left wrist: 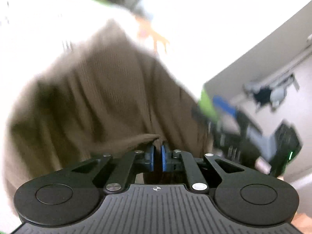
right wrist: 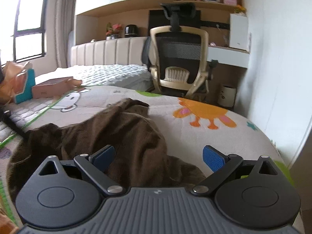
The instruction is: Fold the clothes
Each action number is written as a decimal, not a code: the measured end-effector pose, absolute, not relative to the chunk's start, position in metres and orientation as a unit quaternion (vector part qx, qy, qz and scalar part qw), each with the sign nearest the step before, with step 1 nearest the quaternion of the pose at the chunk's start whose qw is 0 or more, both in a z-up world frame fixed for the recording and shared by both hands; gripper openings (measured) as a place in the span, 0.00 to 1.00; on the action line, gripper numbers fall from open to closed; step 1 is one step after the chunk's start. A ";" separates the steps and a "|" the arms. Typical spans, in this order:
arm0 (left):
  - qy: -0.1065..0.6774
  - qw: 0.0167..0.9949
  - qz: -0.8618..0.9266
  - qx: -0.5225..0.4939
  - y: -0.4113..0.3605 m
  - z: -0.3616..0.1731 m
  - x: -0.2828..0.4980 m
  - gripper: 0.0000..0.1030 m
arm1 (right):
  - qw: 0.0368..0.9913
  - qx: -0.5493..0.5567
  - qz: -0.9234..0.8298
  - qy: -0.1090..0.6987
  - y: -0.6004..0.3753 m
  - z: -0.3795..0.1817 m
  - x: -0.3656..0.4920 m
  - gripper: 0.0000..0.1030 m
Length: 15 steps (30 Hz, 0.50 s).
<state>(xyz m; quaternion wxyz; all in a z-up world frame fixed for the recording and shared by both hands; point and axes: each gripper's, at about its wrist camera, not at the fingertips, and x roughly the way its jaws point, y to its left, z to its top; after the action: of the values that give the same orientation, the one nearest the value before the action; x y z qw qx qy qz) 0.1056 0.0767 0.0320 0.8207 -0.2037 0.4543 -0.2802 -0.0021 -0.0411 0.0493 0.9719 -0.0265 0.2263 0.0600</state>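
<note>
A brown knit garment point(left wrist: 93, 89) fills most of the blurred left wrist view, hanging from my left gripper point(left wrist: 157, 157), whose blue pads are shut on a fold of its edge. In the right wrist view the same brown garment point(right wrist: 117, 136) lies crumpled on a cartoon-print bed cover point(right wrist: 224, 136). My right gripper point(right wrist: 159, 157) is open and empty, its blue pads point(right wrist: 213, 158) wide apart just above the near part of the garment. The right gripper also shows blurred at the right of the left wrist view point(left wrist: 224, 115).
A cardboard box point(right wrist: 52, 89) and a teal and orange packet point(right wrist: 21, 85) lie at the cover's far left. An office chair point(right wrist: 179, 58) stands behind the bed, with a desk point(right wrist: 228, 56) and a small bin point(right wrist: 228, 95) by the right wall.
</note>
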 end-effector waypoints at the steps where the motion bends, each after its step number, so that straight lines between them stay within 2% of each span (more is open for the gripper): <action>1: 0.430 0.837 -0.267 -0.208 0.091 0.045 0.109 0.08 | 0.970 -0.043 0.068 0.230 -0.033 0.049 0.000 0.95; 7: 0.294 0.918 -0.117 -0.239 0.195 0.093 0.126 0.08 | 0.952 -0.140 0.114 0.249 0.016 0.048 0.015 0.95; 13: 0.312 0.914 -0.002 -0.260 0.278 0.071 0.151 0.11 | 0.920 -0.286 0.072 0.257 0.028 0.046 0.050 0.95; 15: 0.333 0.908 -0.004 -0.254 0.282 0.063 0.160 0.18 | 0.905 -0.339 0.049 0.252 0.027 0.049 0.063 0.95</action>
<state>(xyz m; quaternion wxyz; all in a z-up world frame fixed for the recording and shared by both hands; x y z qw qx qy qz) 0.1598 0.2820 0.0631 0.9082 -0.2540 0.3325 -0.0040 0.0626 0.0267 0.0487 0.9051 -0.3386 0.2525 0.0485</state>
